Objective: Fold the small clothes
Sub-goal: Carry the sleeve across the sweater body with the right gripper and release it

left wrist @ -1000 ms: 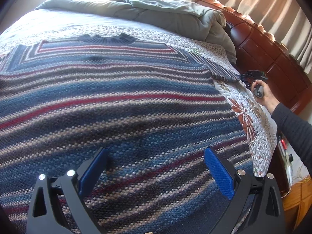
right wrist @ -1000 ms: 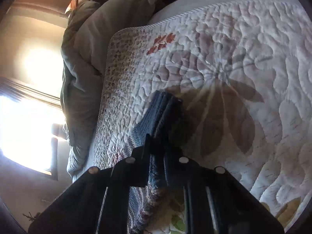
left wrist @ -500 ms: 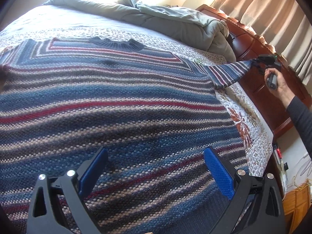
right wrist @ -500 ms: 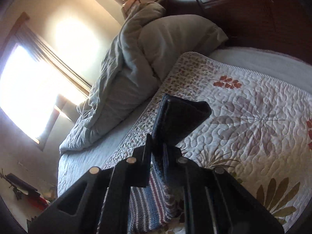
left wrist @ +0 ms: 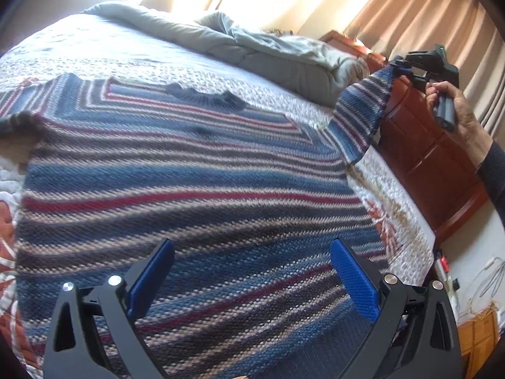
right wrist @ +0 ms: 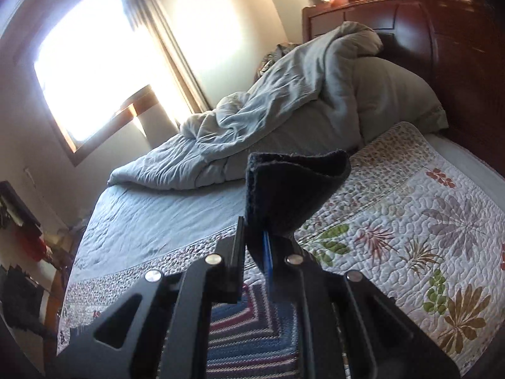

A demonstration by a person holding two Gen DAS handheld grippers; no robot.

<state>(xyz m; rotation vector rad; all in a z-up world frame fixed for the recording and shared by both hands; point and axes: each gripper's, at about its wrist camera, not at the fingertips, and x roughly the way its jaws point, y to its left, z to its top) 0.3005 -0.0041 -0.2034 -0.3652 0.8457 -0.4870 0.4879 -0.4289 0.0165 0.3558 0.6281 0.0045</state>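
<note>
A blue, red and grey striped knit sweater (left wrist: 189, 183) lies spread flat on the quilted bed, collar (left wrist: 205, 96) at the far side. My left gripper (left wrist: 249, 271) is open and empty, hovering low over the sweater's lower body. My right gripper (right wrist: 257, 249) is shut on the dark cuff (right wrist: 293, 189) of the right sleeve and holds it lifted off the bed. In the left wrist view the right gripper (left wrist: 397, 63) holds the sleeve (left wrist: 363, 113) up at the far right, stretched from the shoulder.
A floral quilt (right wrist: 426, 221) covers the bed. A bunched grey duvet (left wrist: 268, 50) lies along the far side by a bright window (right wrist: 94, 57). A dark red wooden headboard (left wrist: 426, 158) stands at the right.
My right gripper has lifted the sleeve cuff up off the quilt and higher over the bed. My left gripper stayed open over the sweater body, its view tilting slightly.
</note>
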